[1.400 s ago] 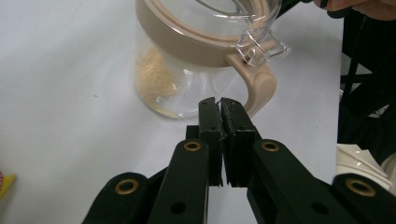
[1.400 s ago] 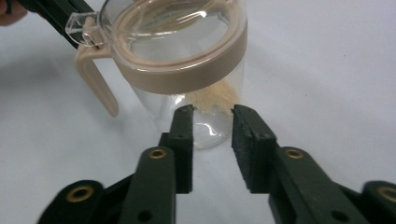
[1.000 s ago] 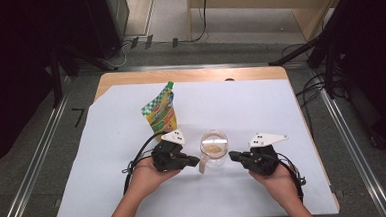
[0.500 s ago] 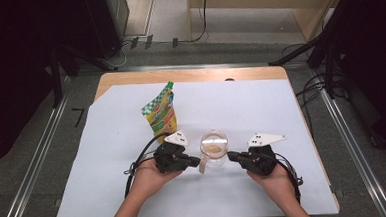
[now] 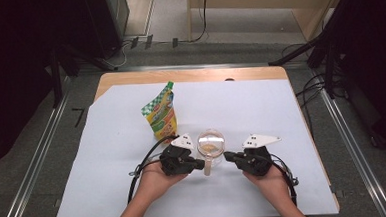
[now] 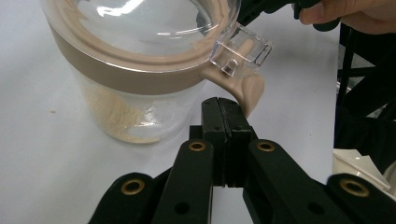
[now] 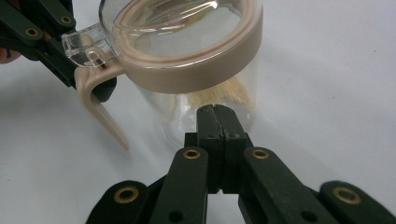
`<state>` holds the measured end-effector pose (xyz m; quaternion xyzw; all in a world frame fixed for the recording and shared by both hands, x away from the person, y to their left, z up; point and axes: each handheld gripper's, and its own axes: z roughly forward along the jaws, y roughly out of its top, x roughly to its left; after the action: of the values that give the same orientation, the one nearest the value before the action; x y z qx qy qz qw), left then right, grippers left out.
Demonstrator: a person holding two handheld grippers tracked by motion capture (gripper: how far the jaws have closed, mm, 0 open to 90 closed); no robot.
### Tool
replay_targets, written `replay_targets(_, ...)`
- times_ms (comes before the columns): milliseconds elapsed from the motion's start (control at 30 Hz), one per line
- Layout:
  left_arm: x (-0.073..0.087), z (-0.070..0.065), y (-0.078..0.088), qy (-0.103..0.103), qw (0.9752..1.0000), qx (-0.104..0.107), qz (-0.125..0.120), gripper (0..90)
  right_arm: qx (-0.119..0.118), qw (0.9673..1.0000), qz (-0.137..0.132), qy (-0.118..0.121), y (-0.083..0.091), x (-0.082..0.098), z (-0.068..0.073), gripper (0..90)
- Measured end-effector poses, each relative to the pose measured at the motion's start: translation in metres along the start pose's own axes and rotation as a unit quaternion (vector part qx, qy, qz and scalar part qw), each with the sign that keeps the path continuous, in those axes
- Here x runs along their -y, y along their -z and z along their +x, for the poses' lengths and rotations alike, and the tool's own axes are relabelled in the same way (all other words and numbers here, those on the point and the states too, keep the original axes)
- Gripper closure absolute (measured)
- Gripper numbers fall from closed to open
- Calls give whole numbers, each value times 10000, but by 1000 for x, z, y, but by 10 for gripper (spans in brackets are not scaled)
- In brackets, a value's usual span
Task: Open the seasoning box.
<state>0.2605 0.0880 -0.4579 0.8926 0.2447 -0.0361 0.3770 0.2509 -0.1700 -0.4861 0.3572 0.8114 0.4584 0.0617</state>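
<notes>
A green and yellow stand-up pouch [image 5: 161,113] with a green cap stands upright on a pale sheet [image 5: 261,110] that covers most of a wooden table [image 5: 189,75], whose bare edge shows along the far side. Metal rails [image 5: 38,161] run along the grey floor on either side of the table. Black cables [image 5: 127,46] lie on the floor beyond it, near light wooden furniture [image 5: 255,5].

I see the jar [image 6: 140,93] as clear, glossy glass or plastic with a smooth, matt beige band and handle; its lid [image 7: 177,23] is shiny and transparent. Beside the jar, my left gripper [image 6: 223,105] has matt black fingers [image 6: 215,135] with brass-coloured rivets. Behind the jar, the pouch [image 5: 161,115] looks glossy. The table [image 5: 189,76] shows wood under matt white sheeting.
</notes>
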Motion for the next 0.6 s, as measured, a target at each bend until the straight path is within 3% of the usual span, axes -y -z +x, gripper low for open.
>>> replay_targets(133,0,-2,-3,45,10000,37,-66,900,70,10000,-14,-1,0,0,1,900)
replay_targets(600,-9,-16,-19,-79,9995,240,-181,900,243,9996,-131,-83,5,3,-4,900)
